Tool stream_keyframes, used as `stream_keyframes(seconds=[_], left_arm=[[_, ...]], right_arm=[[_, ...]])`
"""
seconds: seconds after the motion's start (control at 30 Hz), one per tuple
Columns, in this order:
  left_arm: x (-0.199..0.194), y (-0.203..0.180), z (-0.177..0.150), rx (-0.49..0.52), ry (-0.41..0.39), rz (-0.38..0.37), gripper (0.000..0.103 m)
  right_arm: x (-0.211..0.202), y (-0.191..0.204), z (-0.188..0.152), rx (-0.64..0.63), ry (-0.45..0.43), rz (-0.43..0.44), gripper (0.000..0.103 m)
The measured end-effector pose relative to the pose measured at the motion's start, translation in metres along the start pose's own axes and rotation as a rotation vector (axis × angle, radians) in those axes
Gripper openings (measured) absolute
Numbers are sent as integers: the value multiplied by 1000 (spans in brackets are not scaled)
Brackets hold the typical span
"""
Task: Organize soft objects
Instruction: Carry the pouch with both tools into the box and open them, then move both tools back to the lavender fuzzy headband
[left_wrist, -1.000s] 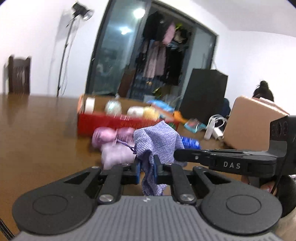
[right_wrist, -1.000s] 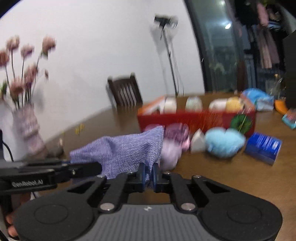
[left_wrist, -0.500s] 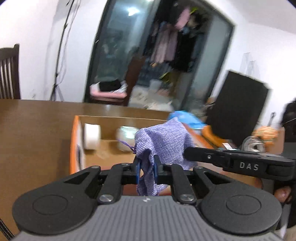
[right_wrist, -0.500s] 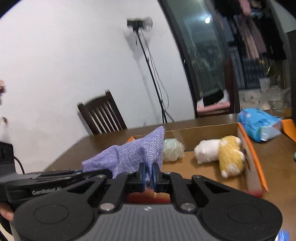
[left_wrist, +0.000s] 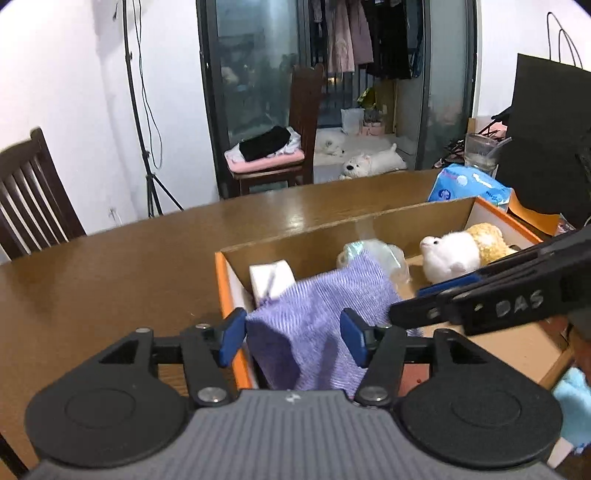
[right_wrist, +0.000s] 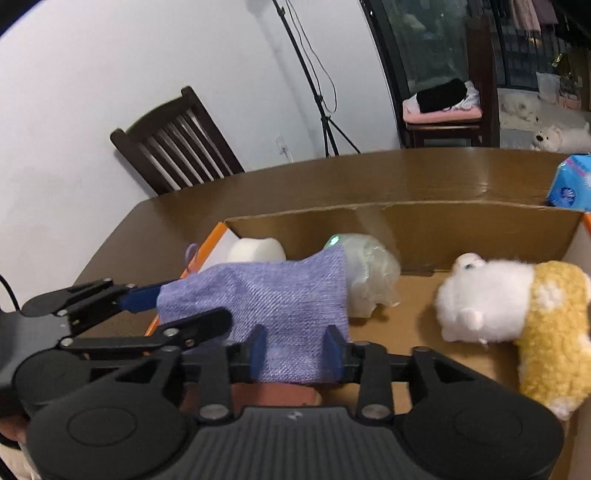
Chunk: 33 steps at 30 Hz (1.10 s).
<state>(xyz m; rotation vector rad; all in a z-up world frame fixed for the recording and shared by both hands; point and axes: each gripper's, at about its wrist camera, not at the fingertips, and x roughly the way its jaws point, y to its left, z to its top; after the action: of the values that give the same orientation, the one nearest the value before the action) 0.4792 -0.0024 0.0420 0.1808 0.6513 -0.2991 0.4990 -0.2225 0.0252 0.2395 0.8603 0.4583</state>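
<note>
A purple woven pouch (left_wrist: 314, 314) hangs over the near left corner of an orange-rimmed cardboard box (left_wrist: 225, 280). My left gripper (left_wrist: 292, 340) is opening; the pouch lies loose between its blue pads, which stand apart from it. My right gripper (right_wrist: 295, 354) is opening too, with the pouch (right_wrist: 273, 295) slack between its pads. Each gripper shows in the other's view: the right gripper (left_wrist: 406, 304) at right, the left gripper (right_wrist: 192, 306) at left. Inside the box (right_wrist: 406, 218) lie a white-and-yellow plush (right_wrist: 487, 295), a white roll (right_wrist: 256, 251) and a clear wrapped item (right_wrist: 373, 273).
A blue tissue pack (left_wrist: 469, 186) sits behind the box on the brown table (left_wrist: 110, 277). A light blue soft thing (left_wrist: 572, 413) shows at the lower right. A dark chair (left_wrist: 29, 192) and a light stand (left_wrist: 140, 110) stand beyond the table's far edge.
Both grippers carried the pouch from the table in front of the box to over the box's inside. Their jaws, pinched on the pouch before, have now parted.
</note>
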Motion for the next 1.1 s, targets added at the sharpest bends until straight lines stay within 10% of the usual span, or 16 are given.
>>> stream_keyframes(seconds=[0.3, 0.67, 1.1], left_arm=[[-99, -13, 6, -20, -128, 42, 69], [-234, -79, -83, 6, -396, 142, 93], [-264, -110, -166, -106, -328, 98, 96]], right_arm=[[-123, -9, -17, -43, -160, -54, 53], [-237, 13, -129, -176, -375, -84, 71], [-257, 27, -276, -143, -456, -27, 74]])
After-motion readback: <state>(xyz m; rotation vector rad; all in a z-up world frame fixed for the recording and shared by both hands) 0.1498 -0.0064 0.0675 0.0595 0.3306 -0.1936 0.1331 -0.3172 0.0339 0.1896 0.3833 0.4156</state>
